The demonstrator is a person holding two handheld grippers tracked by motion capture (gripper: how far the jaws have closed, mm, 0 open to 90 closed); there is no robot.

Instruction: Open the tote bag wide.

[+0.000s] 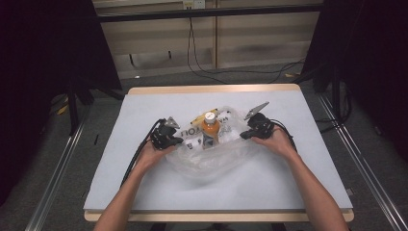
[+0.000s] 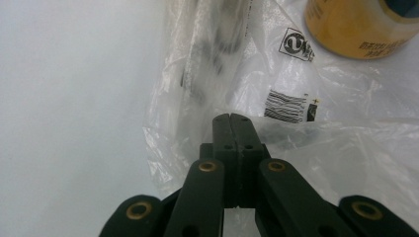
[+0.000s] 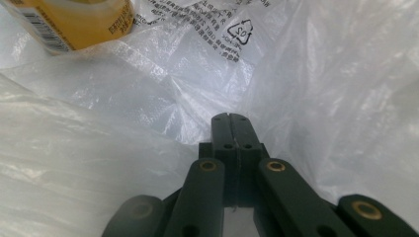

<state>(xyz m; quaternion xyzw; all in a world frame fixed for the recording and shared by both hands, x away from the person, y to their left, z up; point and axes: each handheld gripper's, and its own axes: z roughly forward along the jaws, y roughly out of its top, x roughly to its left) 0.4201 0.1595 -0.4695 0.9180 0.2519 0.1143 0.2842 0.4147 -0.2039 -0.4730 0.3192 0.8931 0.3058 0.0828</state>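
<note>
- While both hands rest low on the bench [image 1: 144,103], the left hand-held gripper [image 1: 176,141] sits at the left edge of a clear plastic bag [image 1: 211,161], and the right hand-held gripper [image 1: 244,135] sits at the bag's right edge.
- Seen in the left gripper view, the left hand-held gripper [image 2: 230,118] has its two black jaws pressed flat together with no gap. The tips lie over the crinkled edge of the bag [image 2: 346,148]; whether any film is pinched between them cannot be told.
- Seen in the right gripper view, the right hand-held gripper [image 3: 230,117] is likewise fully closed, tips against the rumpled bag [image 3: 99,163]. Again no pinch of film can be made out.
- Between the two hands, inside the bag, lies an orange bottle [image 1: 210,130] with a white cap. Its long axis runs away from the person, cap at the far end.
- From the left hand-held gripper the bottle [image 2: 358,29] lies ahead and to the right; from the right one the bottle [image 3: 74,22] lies ahead and to the left. Both stand about equally near, each a little apart from it.
- Judging by this, the coming move turns on the bag's two side edges: each closed tool would have to open before taking hold of the film.
</note>
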